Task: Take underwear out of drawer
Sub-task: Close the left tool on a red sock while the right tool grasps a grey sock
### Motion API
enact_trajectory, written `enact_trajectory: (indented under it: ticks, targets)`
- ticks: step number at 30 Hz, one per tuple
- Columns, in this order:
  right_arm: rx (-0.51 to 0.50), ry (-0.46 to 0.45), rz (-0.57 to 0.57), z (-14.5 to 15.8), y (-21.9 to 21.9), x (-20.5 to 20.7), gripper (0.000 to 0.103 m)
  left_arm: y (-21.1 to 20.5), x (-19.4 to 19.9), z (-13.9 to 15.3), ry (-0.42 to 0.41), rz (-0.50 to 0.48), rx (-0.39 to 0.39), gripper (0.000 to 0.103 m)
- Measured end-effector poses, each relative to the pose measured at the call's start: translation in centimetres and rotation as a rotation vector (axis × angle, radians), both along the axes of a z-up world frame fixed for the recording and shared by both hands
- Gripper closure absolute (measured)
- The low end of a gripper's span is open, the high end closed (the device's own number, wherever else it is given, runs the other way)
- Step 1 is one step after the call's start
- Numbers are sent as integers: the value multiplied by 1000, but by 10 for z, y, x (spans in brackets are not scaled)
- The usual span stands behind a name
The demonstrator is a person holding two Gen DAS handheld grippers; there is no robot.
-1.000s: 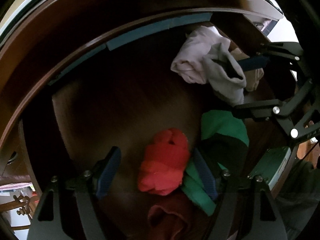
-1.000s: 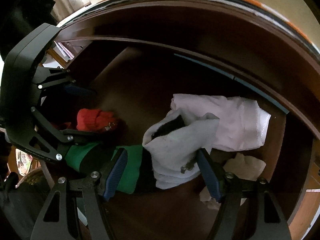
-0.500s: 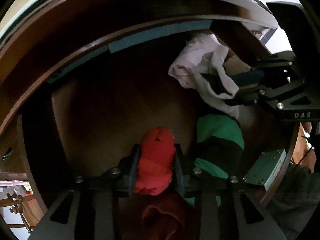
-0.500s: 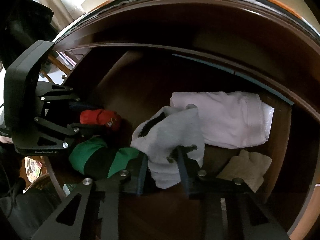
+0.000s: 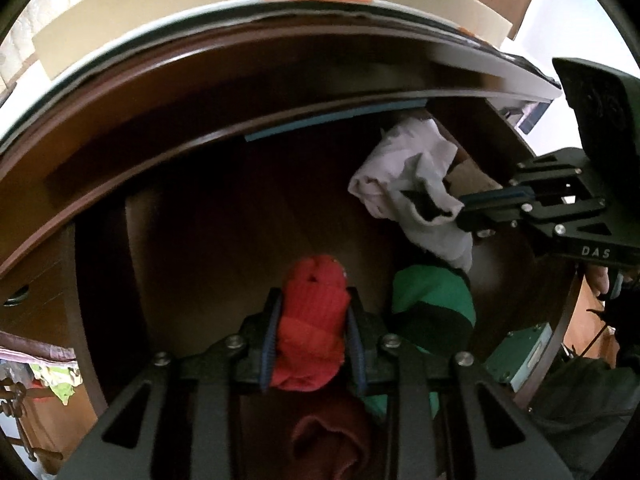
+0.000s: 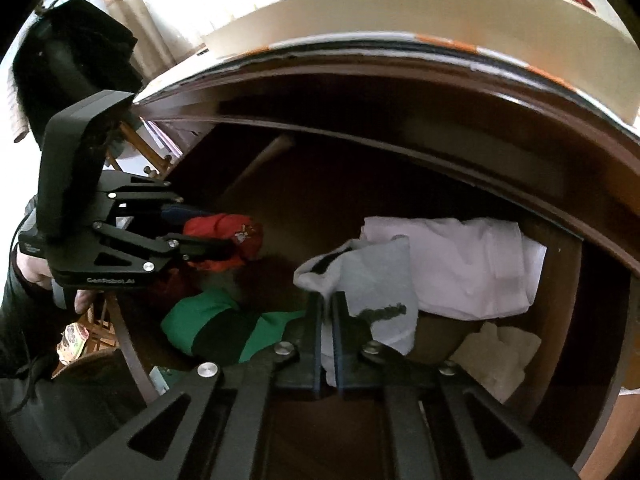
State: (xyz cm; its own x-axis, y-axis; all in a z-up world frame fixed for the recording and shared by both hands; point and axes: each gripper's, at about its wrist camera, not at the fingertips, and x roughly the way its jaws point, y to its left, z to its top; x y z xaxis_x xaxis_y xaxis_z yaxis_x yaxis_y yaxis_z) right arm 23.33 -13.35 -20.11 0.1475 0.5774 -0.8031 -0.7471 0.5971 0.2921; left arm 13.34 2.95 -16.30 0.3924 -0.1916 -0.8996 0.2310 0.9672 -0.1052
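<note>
The dark wooden drawer [image 5: 208, 264] holds a red garment [image 5: 314, 332] at lower centre, clamped by the left tool [image 5: 314, 344], and beside it a green-and-black one [image 5: 430, 304]. At upper right the right tool [image 6: 327, 344] pinches a grey garment [image 6: 380, 280] against a white one [image 6: 464, 264]. "DAS" shows on the right tool in the left view. Only the right view shows the beige cloth [image 6: 500, 356].
</note>
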Motion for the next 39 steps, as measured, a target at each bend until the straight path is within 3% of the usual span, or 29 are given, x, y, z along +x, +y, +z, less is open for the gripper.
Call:
enact_trajectory:
  ticks: [6, 8, 9, 10, 11, 21, 26, 27, 28, 30, 34, 39]
  targets:
    - [-33, -10, 7, -1, 9, -3, 96, -7, 5, -4, 5, -12, 10, 75]
    - [-75, -15, -2, -3, 11, -3, 78, -7, 6, -4, 9, -10, 8, 75]
    - [-86, -12, 1, -5, 14, -2, 50, -7, 6, -5, 11, -11, 8, 75]
    - [-101, -19, 1, -4, 16, -3, 33, -8, 6, -5, 12, -12, 9, 75]
    - [-107, -32, 1, -2, 18, -4, 31, -7, 6, -5, 12, -12, 9, 75]
    - [-281, -74, 12, -12, 57, -3, 31, -10, 7, -11, 29, -14, -10, 75]
    - [-269, -12, -18, -16, 54, 10, 33, -9, 7, -11, 31, -11, -30, 75]
    - [-263, -7, -19, -16, 54, 11, 44, -9, 7, -11, 31, -11, -33, 75]
    - [-259, 0, -21, -18, 53, 12, 61, -9, 7, -11, 31, -11, -35, 75]
    - [-239, 7, -16, -18, 51, 13, 75, -9, 8, -11, 30, -7, -39, 75]
    - [-183, 3, -13, -13, 43, 13, 84, -7, 7, -9, 18, 5, -47, 75]
    - [-56, -10, -17, 1, 24, 11, 85, -9, 2, -3, -41, 22, -25, 75]
